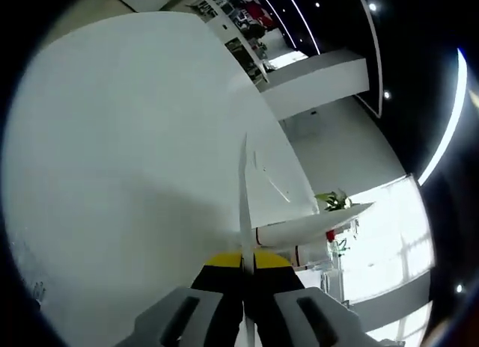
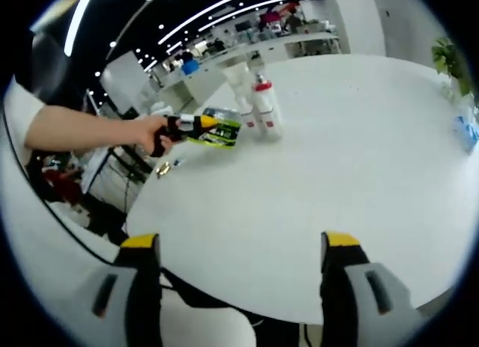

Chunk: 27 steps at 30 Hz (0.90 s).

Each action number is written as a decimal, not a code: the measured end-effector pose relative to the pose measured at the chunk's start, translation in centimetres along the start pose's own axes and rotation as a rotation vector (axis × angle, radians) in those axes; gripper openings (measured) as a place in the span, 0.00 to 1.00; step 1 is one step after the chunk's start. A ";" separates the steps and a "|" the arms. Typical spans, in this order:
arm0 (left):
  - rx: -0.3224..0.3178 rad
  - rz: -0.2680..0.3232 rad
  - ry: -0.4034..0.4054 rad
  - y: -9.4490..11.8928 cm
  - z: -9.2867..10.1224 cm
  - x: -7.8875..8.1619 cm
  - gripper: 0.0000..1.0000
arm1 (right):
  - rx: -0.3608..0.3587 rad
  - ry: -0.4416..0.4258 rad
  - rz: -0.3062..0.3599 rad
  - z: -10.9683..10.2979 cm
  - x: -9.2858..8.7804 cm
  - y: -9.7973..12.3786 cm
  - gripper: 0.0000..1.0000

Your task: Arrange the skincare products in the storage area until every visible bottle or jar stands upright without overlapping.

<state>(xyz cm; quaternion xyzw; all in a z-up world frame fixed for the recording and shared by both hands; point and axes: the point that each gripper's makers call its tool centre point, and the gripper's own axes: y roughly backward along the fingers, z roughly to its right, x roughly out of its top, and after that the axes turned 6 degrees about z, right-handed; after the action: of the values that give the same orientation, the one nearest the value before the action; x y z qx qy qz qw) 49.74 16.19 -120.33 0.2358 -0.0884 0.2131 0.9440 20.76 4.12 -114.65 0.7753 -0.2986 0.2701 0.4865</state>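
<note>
Left gripper view, gripper: the left gripper [image 1: 245, 268] has its two yellow-tipped jaws pressed together on a thin flat packet [image 1: 244, 205], seen edge-on as a pale blade rising between them.
Left gripper view, bottles: two white bottles [image 1: 307, 227] with red bands lie beyond the jaw tips in this tilted view, one just beside the other; whether they are touching cannot be told.
Left gripper view, surface: one large round white table [image 1: 112, 152] runs across the frame.
Left gripper view, surroundings: one green plant [image 1: 333, 201] near the bottles, a bright window past it, shelving far off.

Right gripper view, gripper: the right gripper [image 2: 241, 250] hangs over the near edge of the table [image 2: 299, 197], its two yellow-tipped jaws spread wide apart, nothing between them.
Right gripper view, other gripper: the left gripper [image 2: 196, 124] comes in from the left in a person's hand [image 2: 153, 134], clamped on the one packet [image 2: 217, 130], which is green, yellow and white and held above the tabletop.
Right gripper view, bottles: two white bottles [image 2: 258, 108] stand upright side by side, just right of the packet; one has a red cap, the other a white one.
Right gripper view, small items: a couple of tiny things [image 2: 166, 167] by the left rim, too small to name.
Right gripper view, far edge: one blue-and-white item [image 2: 465, 130] at the right rim and one plant [image 2: 449, 59] behind it.
</note>
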 end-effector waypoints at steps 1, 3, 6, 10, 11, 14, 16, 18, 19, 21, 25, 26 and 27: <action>0.001 -0.004 0.000 -0.1 -0.1 0.0 0.02 | -0.001 -0.003 -0.008 0.1 -0.2 0.0 0.86; 0.009 -0.023 -0.008 -0.8 -1.0 0.2 0.02 | -0.004 -0.009 -0.013 0.2 -0.2 -0.1 0.86; 0.018 -0.038 -0.021 -1.5 -1.9 0.5 0.02 | -0.008 -0.019 -0.021 0.4 -0.3 -0.3 0.86; 0.018 -0.044 -0.026 -2.3 -2.1 0.2 0.02 | -0.003 -0.019 -0.036 0.5 -0.5 -0.8 0.86; 0.020 -0.045 -0.024 -2.5 -2.3 0.1 0.02 | -0.002 -0.017 -0.043 0.5 -0.6 -0.8 0.86; 0.024 -0.047 -0.024 -2.7 -2.2 -0.3 0.02 | -0.002 -0.022 -0.043 0.8 -0.4 -1.0 0.86; 0.024 -0.043 -0.026 -2.8 -1.9 -0.4 0.02 | 0.002 -0.031 -0.051 0.8 -0.6 -1.3 0.86; 0.030 -0.042 -0.032 -3.0 -1.9 -0.4 0.02 | 0.005 -0.023 -0.060 0.7 -0.7 -1.5 0.86; 0.036 -0.044 -0.031 -3.1 -2.0 -0.5 0.03 | 0.008 -0.018 -0.066 0.7 -0.7 -1.7 0.86; 0.056 -0.058 -0.052 -3.3 -2.2 -0.6 0.04 | 0.015 -0.017 -0.068 0.5 -0.6 -1.9 0.86; 0.095 -0.076 -0.098 -3.1 -2.5 -0.8 0.09 | 0.025 -0.003 -0.066 0.4 -0.2 -2.1 0.86; 0.126 -0.094 -0.123 -2.9 -3.1 -0.9 0.10 | 0.029 -0.007 -0.064 0.5 -0.1 -2.2 0.86; 0.126 -0.096 -0.132 -2.9 -3.1 -0.9 0.10 | 0.031 -0.010 -0.062 0.6 -0.1 -2.3 0.86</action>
<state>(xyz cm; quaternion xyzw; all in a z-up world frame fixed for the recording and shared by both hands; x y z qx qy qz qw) 50.42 15.11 -124.48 0.3120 -0.1253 0.1566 0.9287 22.45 4.40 -116.29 0.7930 -0.2727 0.2553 0.4812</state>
